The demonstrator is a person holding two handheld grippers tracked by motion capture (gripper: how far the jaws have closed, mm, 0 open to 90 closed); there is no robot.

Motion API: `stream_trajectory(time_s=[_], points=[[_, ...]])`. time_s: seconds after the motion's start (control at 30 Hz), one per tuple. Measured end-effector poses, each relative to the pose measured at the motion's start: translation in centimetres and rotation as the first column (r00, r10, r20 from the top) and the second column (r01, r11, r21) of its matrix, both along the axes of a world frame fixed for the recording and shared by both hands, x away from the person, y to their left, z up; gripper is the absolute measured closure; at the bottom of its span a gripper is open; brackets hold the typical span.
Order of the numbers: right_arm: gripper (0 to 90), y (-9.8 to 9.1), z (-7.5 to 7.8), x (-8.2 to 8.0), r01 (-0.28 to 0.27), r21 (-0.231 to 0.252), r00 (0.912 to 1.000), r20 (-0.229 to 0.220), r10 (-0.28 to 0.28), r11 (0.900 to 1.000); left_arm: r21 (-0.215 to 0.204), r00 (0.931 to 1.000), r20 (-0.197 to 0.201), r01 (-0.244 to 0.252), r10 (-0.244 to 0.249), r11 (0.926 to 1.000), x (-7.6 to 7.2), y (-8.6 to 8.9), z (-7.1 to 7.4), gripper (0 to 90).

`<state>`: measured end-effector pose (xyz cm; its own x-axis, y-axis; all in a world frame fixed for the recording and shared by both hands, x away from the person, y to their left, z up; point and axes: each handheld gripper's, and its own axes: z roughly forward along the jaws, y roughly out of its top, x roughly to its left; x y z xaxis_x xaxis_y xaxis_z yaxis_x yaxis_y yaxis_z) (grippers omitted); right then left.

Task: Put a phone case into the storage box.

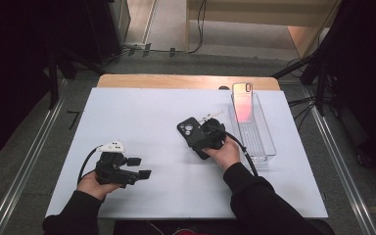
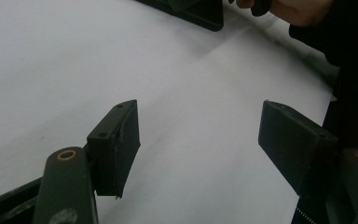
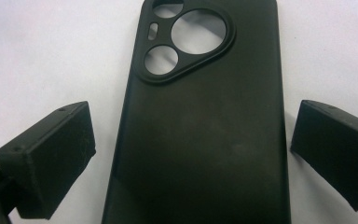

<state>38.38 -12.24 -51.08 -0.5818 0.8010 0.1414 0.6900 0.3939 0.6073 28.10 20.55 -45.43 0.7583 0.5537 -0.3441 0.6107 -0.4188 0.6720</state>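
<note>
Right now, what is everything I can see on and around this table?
Phone case: one, black, flat on the table between the right gripper's open jaws, not touched by them.
Phone: one, pinkish and shiny, leaning upright at the tray's far end.
Tray: one, clear plastic, right side of the table.
Table: one, white top with a wooden far edge.
Left gripper: one, black, jaws open over bare table, nothing between them.
Right gripper: one, black, jaws open either side of the phone case.
Hands: two, dark sleeves, near edge.
</note>
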Motion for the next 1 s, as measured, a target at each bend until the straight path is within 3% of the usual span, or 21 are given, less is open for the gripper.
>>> stream_trajectory(time_s=[0.13,0.23,0.57,1.0], points=[[0.0,0.2,-0.1,-0.2,0.005,-0.016,0.9999,0.013,-0.005,0.9999,-0.001,1.0000,0.002,-0.001,0.001,1.0000,0.0,0.0,0.0,29.8],[5.6,0.1,-0.1,-0.5,0.021,-0.039,0.9988,0.046,-0.020,0.9990,-0.001,1.0000,0.000,-0.001,0.001,1.0000,-0.1,-0.1,0.0,29.8],[7.7,0.5,-0.3,-0.9,0.016,-0.083,0.9971,0.075,-0.010,0.9964,0.002,1.0000,0.001,0.001,-0.001,1.0000,-0.1,-0.2,0.0,29.8],[11.8,0.2,-0.4,-1.1,0.027,-0.064,0.9952,0.096,-0.020,0.9976,0.005,1.0000,0.002,0.002,-0.002,1.0000,-0.1,-0.2,0.0,29.8]])
